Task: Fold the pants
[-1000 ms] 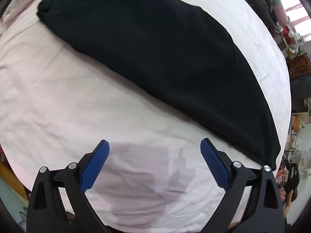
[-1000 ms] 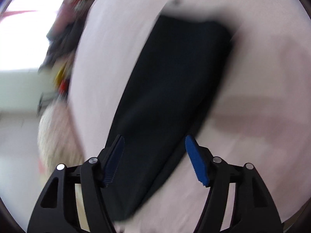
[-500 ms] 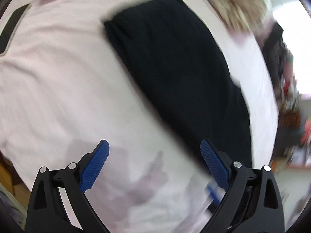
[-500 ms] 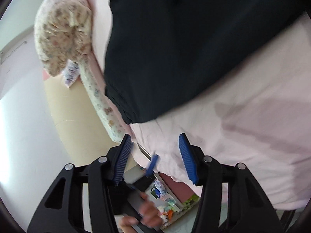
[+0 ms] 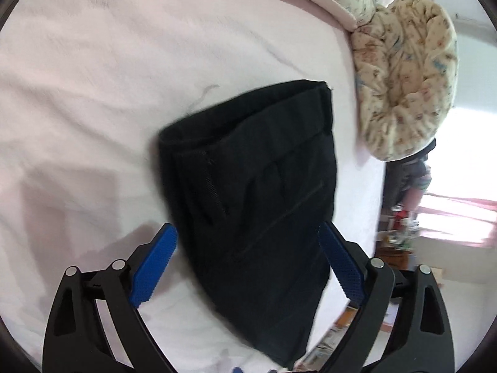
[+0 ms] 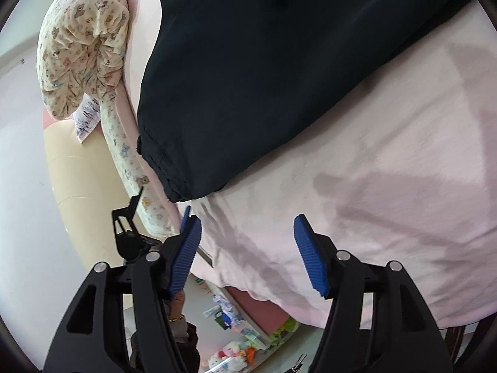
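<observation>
Black pants (image 5: 254, 186) lie flat on a pink bed sheet (image 5: 93, 93), folded lengthwise, with the waistband at the far end of the left wrist view. My left gripper (image 5: 247, 248) hovers open over their near half; its blue pads straddle the cloth without touching it. In the right wrist view the pants (image 6: 279, 62) fill the top, one corner reaching the bed's edge. My right gripper (image 6: 248, 242) is below that corner, over bare sheet (image 6: 388, 186). Its jaws are opening with nothing between them. The left gripper (image 6: 155, 217) shows at the left, mostly hidden behind my right finger.
A rolled patterned quilt (image 5: 407, 77) lies at the head of the bed, beside the waistband, and is the quilt (image 6: 84, 46) at upper left. A hand (image 6: 178, 306) holds the other tool. Toys and clutter (image 6: 236, 357) sit on the floor beyond the bed's edge.
Both cameras swung a long way. The left gripper moved from over bare sheet to above the pants, facing the waistband. The right gripper's jaws narrowed, then widened again.
</observation>
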Action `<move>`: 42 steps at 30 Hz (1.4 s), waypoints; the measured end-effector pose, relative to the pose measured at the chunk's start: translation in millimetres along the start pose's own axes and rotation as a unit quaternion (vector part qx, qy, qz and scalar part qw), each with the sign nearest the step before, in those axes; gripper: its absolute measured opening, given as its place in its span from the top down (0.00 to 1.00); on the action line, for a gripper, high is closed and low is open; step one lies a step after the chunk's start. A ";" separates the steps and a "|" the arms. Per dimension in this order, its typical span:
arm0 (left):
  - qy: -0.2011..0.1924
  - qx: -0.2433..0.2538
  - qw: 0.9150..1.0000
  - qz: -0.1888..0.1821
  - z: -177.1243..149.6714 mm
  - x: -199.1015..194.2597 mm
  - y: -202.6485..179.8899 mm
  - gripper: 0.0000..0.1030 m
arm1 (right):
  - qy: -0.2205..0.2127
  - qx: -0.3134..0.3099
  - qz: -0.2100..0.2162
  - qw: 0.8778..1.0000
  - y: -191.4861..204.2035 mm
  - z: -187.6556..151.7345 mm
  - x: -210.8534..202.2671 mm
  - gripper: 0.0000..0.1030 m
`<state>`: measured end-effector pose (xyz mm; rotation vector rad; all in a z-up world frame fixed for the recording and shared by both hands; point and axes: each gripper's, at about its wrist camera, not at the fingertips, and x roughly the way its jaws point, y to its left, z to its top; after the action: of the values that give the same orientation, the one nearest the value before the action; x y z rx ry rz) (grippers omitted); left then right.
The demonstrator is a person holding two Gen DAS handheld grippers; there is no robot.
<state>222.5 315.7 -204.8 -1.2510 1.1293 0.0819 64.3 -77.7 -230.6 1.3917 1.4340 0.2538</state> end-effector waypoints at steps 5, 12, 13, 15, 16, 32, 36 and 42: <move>0.008 0.014 1.000 -0.002 0.7 0.4 1.4 0.10 | -0.005 -0.006 -0.008 1.000 1.5 2.7 -3.4 0.37; 0.020 0.016 1.000 0.009 11.3 10.9 -3.9 0.22 | 0.001 -0.009 -0.014 1.000 1.3 3.4 -0.3 0.36; 0.021 0.020 0.999 0.017 11.8 11.5 -4.2 0.29 | 0.003 -0.009 -0.018 1.000 0.6 3.4 0.8 0.35; 0.022 0.025 0.999 0.036 13.4 12.7 -1.7 0.45 | 0.004 -0.008 -0.021 1.000 -1.4 4.7 1.0 0.35; 0.023 0.022 0.999 0.044 14.7 13.0 1.3 0.57 | 0.004 -0.007 -0.022 1.000 -2.2 5.9 1.0 0.35; -0.022 0.037 0.996 0.080 24.9 1.5 -9.4 0.87 | -0.004 -0.005 -0.018 1.000 -3.3 7.9 -4.6 0.32; -0.038 0.018 0.995 0.092 18.7 4.8 -6.2 0.86 | -0.021 -0.013 -0.007 1.000 -7.5 8.1 -23.0 0.32; -0.031 -0.020 0.996 0.084 5.6 -19.7 -0.4 0.13 | -0.132 0.040 0.026 0.990 -49.1 34.7 -99.0 0.32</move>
<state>216.4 329.8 -191.2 -1.1798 1.1827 0.2696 37.0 -190.3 -230.3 1.4700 1.2010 0.0421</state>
